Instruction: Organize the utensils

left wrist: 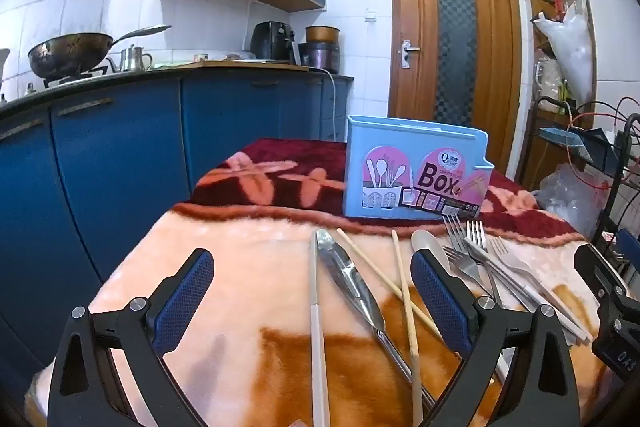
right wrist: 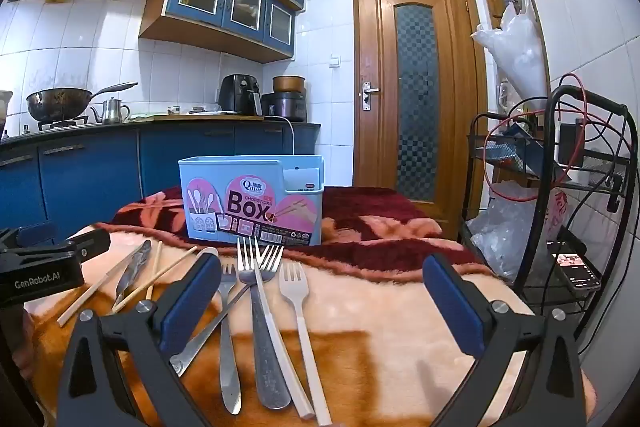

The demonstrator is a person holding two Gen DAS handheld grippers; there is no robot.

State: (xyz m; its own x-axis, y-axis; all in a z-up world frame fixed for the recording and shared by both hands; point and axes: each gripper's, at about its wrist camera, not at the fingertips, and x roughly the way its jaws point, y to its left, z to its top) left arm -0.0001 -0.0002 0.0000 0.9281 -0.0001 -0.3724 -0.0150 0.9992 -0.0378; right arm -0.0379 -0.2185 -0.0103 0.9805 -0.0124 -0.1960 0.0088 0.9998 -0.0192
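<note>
A light blue utensil box (left wrist: 416, 173) labelled "Box" stands at the back of the blanket-covered table; it also shows in the right wrist view (right wrist: 252, 201). In front of it lie wooden chopsticks (left wrist: 406, 291), metal tongs (left wrist: 352, 279), a pale chopstick (left wrist: 316, 311), a spoon (left wrist: 430, 247) and several forks (left wrist: 480, 255). My left gripper (left wrist: 314, 301) is open and empty above the tongs and chopsticks. My right gripper (right wrist: 324, 301) is open and empty above the forks (right wrist: 256, 291), beside a white plastic fork (right wrist: 298, 311).
The table wears a peach and maroon fleece blanket (right wrist: 380, 307). Blue kitchen cabinets (left wrist: 120, 155) stand to the left. A black wire rack (right wrist: 560, 187) with cables and bags stands to the right. A wooden door (right wrist: 416, 87) is behind.
</note>
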